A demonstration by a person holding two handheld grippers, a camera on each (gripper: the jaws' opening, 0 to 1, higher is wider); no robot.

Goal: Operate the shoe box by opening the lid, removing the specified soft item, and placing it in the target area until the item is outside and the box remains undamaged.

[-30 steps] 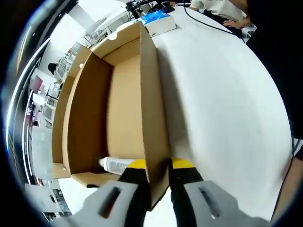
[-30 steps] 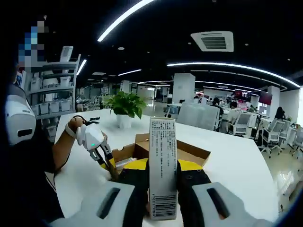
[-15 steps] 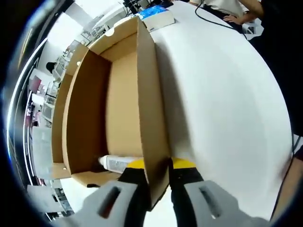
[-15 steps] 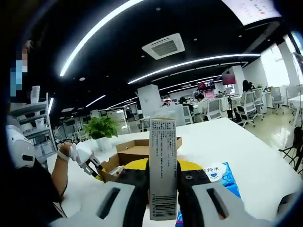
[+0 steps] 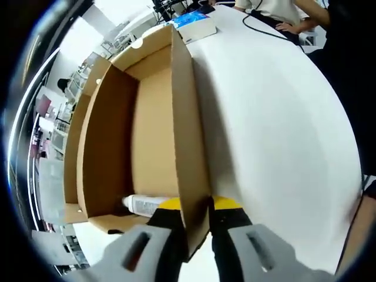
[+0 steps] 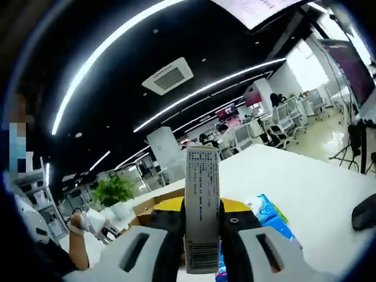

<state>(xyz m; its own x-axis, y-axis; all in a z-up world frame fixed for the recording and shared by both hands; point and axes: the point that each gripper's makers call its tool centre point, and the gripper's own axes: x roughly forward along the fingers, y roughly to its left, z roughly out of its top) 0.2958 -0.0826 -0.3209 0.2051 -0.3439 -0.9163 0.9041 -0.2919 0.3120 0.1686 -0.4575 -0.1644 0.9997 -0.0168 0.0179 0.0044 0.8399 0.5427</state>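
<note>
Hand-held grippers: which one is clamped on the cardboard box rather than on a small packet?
The left hand-held gripper pinches the shoe box wall; the right hand-held gripper holds a printed carton.

- My left gripper [image 5: 197, 220] straddles the near wall of the shoe box [image 5: 117, 129] on the desk [image 5: 282, 135].
- A bottle [image 5: 144, 204] lies inside, just beside it.
- My right gripper [image 6: 201, 226] holds a carton [image 6: 202, 205] upright above the desk.

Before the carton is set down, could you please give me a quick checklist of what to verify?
1. Right tongs shut on carton: ok.
2. Carton out of the box: ok.
3. Left tongs clamp the box wall: ok.
4. Box undamaged: ok as far as the left gripper view shows.
5. Tube lying in the box: ok.
6. Free table beside the blue pack: ok; the target area itself: cannot tell.
</note>
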